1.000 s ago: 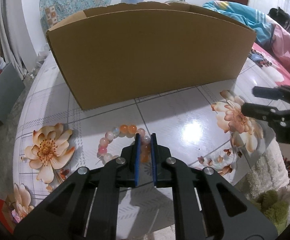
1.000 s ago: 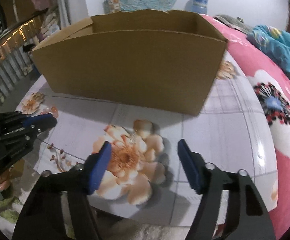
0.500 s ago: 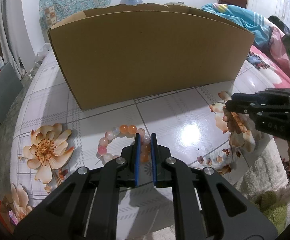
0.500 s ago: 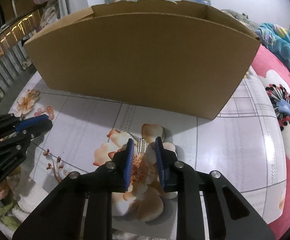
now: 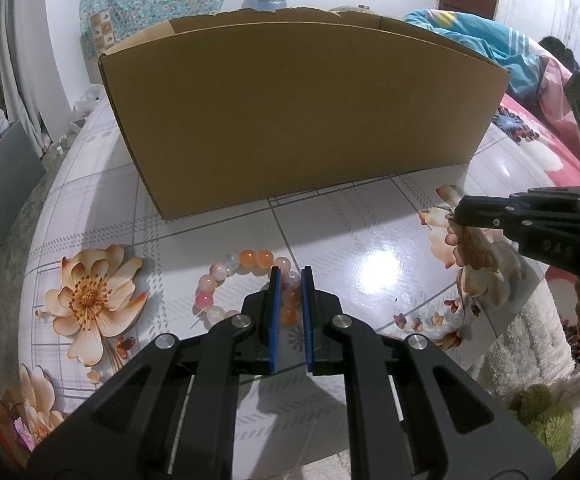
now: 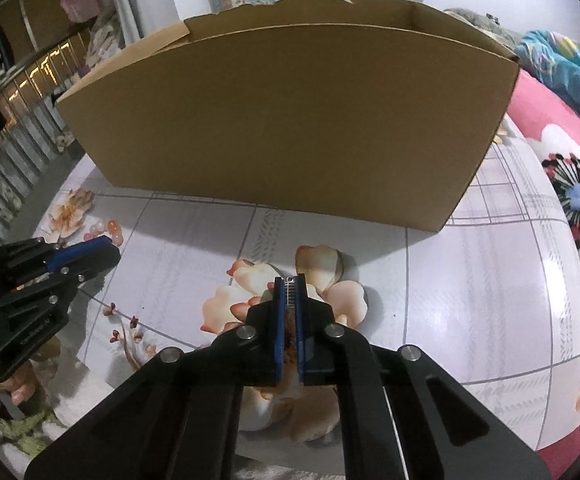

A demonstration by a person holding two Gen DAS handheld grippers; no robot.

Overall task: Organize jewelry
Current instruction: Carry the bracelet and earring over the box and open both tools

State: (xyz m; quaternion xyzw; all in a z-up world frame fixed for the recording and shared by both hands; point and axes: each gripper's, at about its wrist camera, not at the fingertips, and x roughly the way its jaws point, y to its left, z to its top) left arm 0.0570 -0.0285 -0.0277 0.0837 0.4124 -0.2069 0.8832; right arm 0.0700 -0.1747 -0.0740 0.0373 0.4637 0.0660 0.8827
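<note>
Jewelry pinched at both grippers in front of the box

Bracelet (image 5: 246,276) beads, orange, pink and milky white, lie in a ring on my glossy tabletop (image 5: 369,240), just in front of the cardboard box (image 5: 301,116). I have my left gripper (image 5: 288,276) pointed down onto the right side of that ring, its blue pads (image 5: 274,312) drawn nearly together with several beads caught between them; the rest of the ring lies on the table to the left of the jaws. From the right wrist camera I see the same beads (image 6: 104,232) just past the tip of the left gripper (image 6: 106,246), at the far left of the table.

Off to the right, my right gripper (image 6: 290,280) is clamped tight on a small silver pendant (image 6: 290,292), a thin ridged piece standing upright between the blue pads (image 6: 278,320) with its tiny loop at the top. It sits over a printed peach flower (image 6: 317,268) on the table covering, near the box's front wall. In the left wrist view the right gripper (image 5: 455,214) shows from the side, with a glint of metal at its tip.

The box (image 6: 286,120) stands open-topped and fills the back of both views. A second printed flower (image 5: 90,300) lies left of the bracelet. A pink floral bedspread (image 6: 569,192) borders the table on the right, and a shaggy white rug (image 5: 529,340) lies below the table edge.
</note>
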